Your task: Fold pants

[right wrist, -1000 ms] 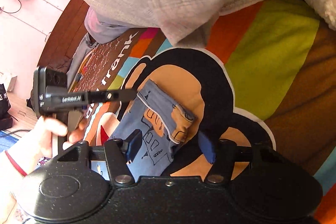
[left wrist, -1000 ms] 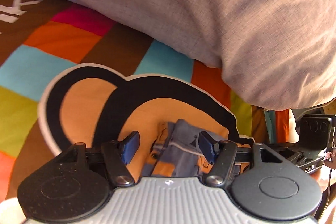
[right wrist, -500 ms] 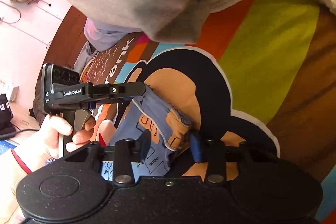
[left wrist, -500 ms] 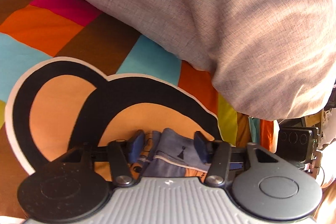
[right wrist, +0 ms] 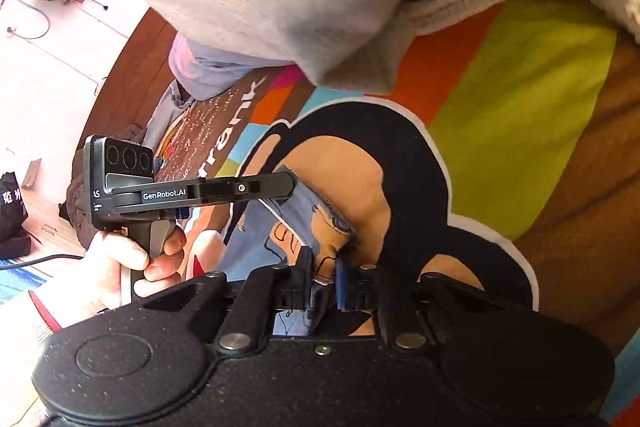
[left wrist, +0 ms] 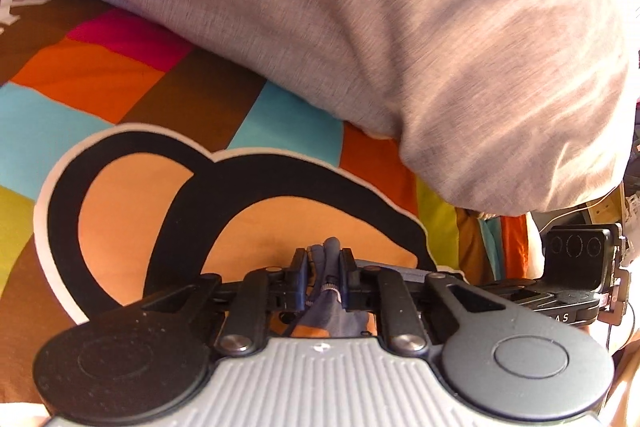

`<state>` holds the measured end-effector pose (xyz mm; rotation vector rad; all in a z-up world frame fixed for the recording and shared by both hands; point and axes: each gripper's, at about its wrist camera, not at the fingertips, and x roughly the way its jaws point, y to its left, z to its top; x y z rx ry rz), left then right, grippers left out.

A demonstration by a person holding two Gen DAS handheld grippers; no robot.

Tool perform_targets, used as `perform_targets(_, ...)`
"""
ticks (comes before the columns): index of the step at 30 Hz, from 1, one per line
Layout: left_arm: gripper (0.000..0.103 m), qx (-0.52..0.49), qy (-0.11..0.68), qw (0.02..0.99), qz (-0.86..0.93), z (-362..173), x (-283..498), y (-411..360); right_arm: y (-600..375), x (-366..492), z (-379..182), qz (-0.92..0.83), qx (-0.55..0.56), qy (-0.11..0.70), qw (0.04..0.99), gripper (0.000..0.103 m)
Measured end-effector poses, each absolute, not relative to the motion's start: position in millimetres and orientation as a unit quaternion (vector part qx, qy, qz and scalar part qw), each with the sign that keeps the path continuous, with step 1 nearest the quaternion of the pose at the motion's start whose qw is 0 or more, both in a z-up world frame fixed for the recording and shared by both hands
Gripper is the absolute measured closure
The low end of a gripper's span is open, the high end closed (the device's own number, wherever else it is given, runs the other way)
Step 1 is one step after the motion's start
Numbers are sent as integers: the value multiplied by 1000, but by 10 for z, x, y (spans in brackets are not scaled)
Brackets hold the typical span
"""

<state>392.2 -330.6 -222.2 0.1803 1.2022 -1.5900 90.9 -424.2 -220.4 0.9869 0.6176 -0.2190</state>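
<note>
The left gripper (left wrist: 323, 277) is pinching a bunched edge of the pants (left wrist: 326, 315) — its jaws are pressed in on a ridge of blue fabric that is poking up between them, with the white-stitched hem showing just below. The grip is sitting low over the bedspread (left wrist: 120, 99), over the orange and black cartoon patch, which suggests the edge is being taken right off the bed and not from the air. A large grey pillow (left wrist: 380, 39) is lying across the bedspread behind, well clear of the grasp.

Moving right, the right gripper (right wrist: 323, 277) is doing the same thing on another part of the same edge: its jaws are closing on a fold of the pants (right wrist: 296, 227), the printed blue cloth gathered tight between them. In this view the left gripper's body (right wrist: 192, 193) is reaching in from the left, held by the person's hand (right wrist: 132, 259), its tip meeting the cloth further along the hem. The pants are small, lying crumpled on the bedspread (right wrist: 520, 131) between the two grips.

Holding two points on one edge probably serves to lift and stretch the cloth flat — a likely prelude to laying the first fold.
</note>
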Motion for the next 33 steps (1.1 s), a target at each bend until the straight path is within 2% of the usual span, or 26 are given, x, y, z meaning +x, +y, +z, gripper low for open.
perform_targets(7,87,30,477,558,-678,-1993,3948,-3072,-4137,935,-2035,-89,409,275,866,92)
perform_targets(19,87,-50,441,597,-668,-1697,3936,-2231,-3699,1052,-1629,-22,285,252,924,92)
perform_targets(26,86,-70,446,612,-649,-1764,3852,-1800,-3256,1215,-1561,38,198,289,936,92)
perform_targets(33,81,-57,450,652,-607,-1873,3760,-1311,-2849,1400,-1672,99,136,343,924,91)
